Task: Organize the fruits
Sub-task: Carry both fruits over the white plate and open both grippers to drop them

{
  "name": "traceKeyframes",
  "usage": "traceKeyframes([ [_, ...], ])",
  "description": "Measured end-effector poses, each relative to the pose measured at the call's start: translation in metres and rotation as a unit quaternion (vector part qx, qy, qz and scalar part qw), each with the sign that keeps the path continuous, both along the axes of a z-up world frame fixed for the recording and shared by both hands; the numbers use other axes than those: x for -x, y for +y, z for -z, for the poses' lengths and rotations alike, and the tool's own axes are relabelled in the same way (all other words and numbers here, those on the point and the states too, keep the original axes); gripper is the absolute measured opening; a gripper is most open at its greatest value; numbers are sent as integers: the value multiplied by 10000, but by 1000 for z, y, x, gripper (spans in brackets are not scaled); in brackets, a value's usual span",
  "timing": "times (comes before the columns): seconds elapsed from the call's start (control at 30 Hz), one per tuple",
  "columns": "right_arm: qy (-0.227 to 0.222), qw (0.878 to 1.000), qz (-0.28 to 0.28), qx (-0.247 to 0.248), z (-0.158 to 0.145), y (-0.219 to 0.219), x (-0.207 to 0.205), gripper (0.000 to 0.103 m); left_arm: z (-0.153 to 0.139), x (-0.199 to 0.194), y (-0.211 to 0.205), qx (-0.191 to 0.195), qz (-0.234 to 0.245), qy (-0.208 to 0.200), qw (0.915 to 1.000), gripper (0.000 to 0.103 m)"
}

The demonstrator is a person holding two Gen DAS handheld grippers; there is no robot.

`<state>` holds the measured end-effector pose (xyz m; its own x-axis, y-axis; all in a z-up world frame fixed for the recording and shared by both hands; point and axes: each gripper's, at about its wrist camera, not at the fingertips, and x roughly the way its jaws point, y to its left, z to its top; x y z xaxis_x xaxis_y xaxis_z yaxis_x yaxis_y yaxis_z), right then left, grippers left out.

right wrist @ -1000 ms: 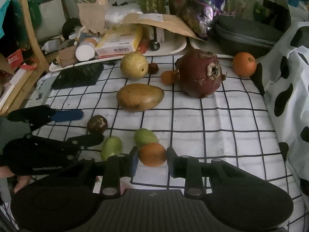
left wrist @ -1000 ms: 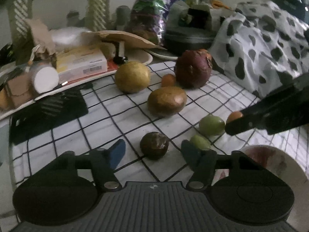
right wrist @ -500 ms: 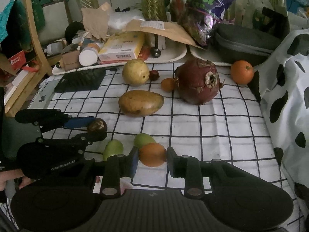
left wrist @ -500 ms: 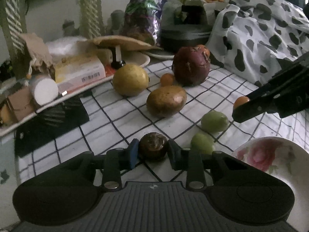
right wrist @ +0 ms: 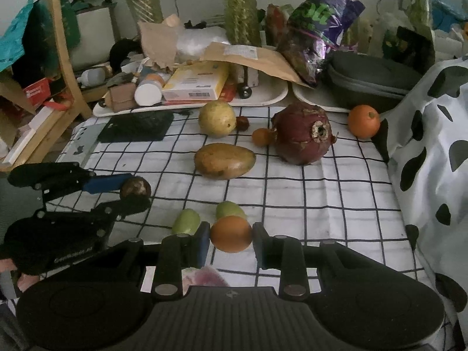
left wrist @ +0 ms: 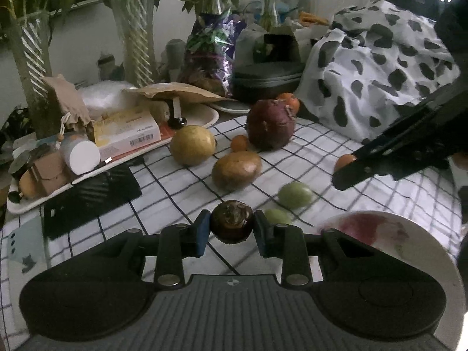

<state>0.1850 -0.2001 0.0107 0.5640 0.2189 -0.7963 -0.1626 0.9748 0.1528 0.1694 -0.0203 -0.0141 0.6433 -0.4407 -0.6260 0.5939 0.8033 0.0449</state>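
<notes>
The floral plate [left wrist: 409, 234] is cut off at the right edge of the left wrist view; the right wrist view shows only a pink sliver of it [right wrist: 204, 276] behind the tongs body. The small orange [left wrist: 343, 161] is mostly hidden there behind the right tongs [left wrist: 348, 172], while the right wrist view shows it whole [right wrist: 231, 233], pinched between the right tongs [right wrist: 231, 238] near the front edge of the checked tabletop [right wrist: 321, 190]. Only the right wrist view shows the large orange [right wrist: 363, 120] clearly, at the tabletop's back right.

The left tongs [left wrist: 232, 229] are clamped narrow on the dark round fruit [left wrist: 232, 225], above the tabletop's front left part. A second ago those tongs stood wide with the fruit lying between them on the cloth. Two green fruits [right wrist: 231, 210] lie just beyond the small orange; their kind is hard to make out.
</notes>
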Motion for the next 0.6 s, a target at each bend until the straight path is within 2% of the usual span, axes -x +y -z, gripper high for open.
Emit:
traceKeyframes([
  [0.33,205,9997,22,-116,2,5,34,32,-4,42,-5,106,92,175,9997,31],
  [0.6,482,9986,-110,-209,11,14,44,32,6,62,-15,-95,227,459,9986,31],
])
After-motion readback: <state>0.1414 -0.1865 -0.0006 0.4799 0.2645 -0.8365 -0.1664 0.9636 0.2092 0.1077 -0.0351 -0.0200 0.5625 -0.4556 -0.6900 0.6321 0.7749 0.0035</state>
